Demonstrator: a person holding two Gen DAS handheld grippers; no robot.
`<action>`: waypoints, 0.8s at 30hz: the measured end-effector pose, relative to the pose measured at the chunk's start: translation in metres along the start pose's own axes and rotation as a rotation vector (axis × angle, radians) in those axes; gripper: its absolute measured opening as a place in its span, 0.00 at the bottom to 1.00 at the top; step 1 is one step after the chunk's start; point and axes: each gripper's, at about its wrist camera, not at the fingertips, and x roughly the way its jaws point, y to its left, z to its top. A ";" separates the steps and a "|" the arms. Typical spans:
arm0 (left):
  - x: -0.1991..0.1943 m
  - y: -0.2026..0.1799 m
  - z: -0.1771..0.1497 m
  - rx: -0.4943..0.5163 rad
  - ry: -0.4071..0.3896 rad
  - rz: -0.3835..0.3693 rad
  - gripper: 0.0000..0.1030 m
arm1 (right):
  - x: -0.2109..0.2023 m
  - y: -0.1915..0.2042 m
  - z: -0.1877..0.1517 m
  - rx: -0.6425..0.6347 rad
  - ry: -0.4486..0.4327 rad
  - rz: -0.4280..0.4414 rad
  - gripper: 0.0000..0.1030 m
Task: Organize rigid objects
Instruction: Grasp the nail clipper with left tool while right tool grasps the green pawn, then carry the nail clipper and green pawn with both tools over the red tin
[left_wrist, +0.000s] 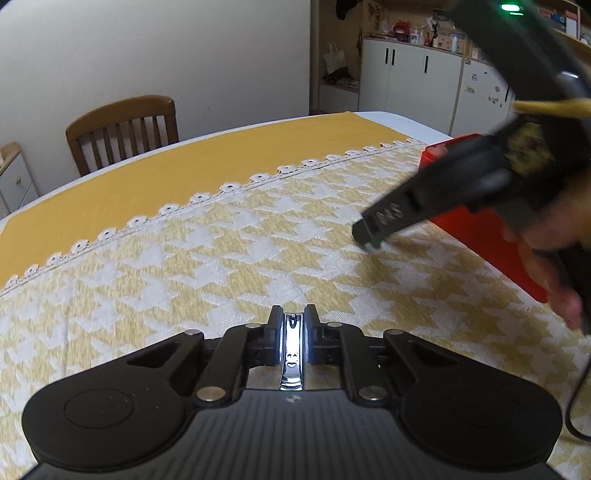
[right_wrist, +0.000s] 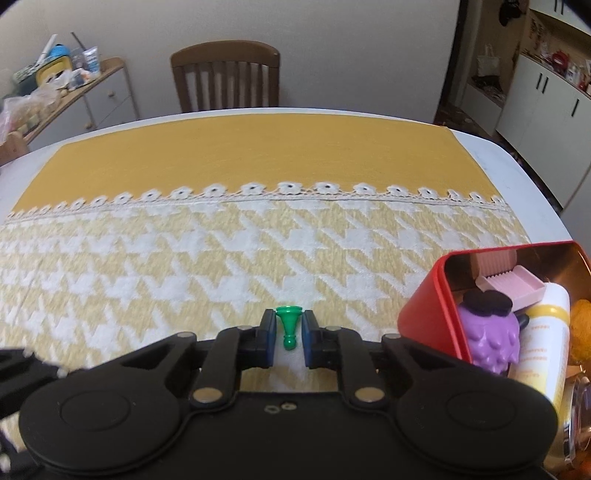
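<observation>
In the left wrist view my left gripper (left_wrist: 293, 318) is shut on a shiny metal nail clipper (left_wrist: 291, 356), which lies lengthwise between the pads just above the yellow-and-white tablecloth (left_wrist: 221, 266). My right gripper (right_wrist: 289, 318) is shut on a small green game pawn (right_wrist: 287, 326), its wide base pinched between the blue pads. The right gripper (left_wrist: 369, 240) also shows in the left wrist view, blurred and held by a hand, in front of the red tin (left_wrist: 480, 229). The open red tin (right_wrist: 424, 314) stands just right of the right gripper.
Inside the tin lie a purple grape-shaped toy (right_wrist: 491, 332), a pink comb-like piece (right_wrist: 509, 284) and a white tube with yellow bands (right_wrist: 546, 332). A wooden chair (right_wrist: 225, 74) stands behind the table's far edge. White cabinets (left_wrist: 410, 74) line the back right.
</observation>
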 end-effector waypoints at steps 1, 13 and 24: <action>-0.001 0.000 0.000 -0.005 0.005 -0.001 0.10 | -0.005 0.001 -0.003 -0.012 -0.004 0.011 0.13; -0.024 -0.004 -0.003 -0.076 0.012 0.012 0.10 | -0.067 -0.010 -0.037 -0.045 -0.053 0.128 0.13; -0.057 -0.040 0.000 -0.086 -0.022 0.052 0.10 | -0.117 -0.041 -0.063 -0.040 -0.112 0.176 0.13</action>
